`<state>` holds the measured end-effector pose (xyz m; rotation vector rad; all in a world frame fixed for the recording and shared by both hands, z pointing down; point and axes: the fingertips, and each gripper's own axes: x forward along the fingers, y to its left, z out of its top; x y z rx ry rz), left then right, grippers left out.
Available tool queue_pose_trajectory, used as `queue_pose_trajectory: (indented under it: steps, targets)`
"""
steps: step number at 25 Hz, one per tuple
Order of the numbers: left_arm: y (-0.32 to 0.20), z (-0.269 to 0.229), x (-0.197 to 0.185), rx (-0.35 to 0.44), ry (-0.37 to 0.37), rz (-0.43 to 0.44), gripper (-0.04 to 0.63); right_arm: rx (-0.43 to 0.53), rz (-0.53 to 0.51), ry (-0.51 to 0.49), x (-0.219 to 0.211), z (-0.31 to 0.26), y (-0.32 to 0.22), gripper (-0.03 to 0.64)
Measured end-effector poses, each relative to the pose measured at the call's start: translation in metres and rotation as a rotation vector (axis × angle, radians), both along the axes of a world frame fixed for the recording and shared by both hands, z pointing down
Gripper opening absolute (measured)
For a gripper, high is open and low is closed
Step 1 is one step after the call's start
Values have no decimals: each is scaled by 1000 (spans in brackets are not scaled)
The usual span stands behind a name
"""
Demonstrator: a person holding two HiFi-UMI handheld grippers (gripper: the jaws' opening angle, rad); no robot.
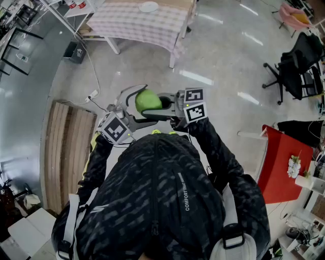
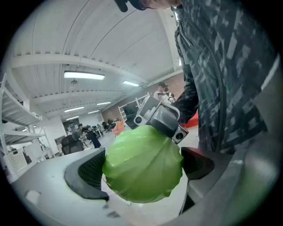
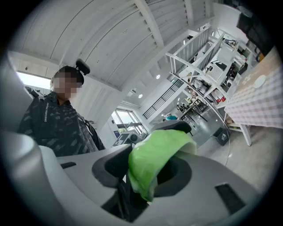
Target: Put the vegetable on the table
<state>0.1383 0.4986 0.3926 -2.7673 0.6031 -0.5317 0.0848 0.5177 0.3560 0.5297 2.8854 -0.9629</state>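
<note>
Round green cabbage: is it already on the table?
No, the round green cabbage hangs above the floor, away from the checked-cloth table.

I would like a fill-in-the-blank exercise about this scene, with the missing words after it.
1. The fingers of the left gripper hold a cabbage that is ____ in colour.
2. The right gripper grips it by a thin ____.
3. On the table ahead lies a ____ plate.
Missing words: green; leaf; white.
</note>
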Motion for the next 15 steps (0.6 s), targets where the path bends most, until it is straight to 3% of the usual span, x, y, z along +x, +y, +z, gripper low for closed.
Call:
queue_pose_trajectory:
  steps: [15]
  targets:
    - [12,4,-5,-19,13,2,509,-25,3,20,-6,5,11,140]
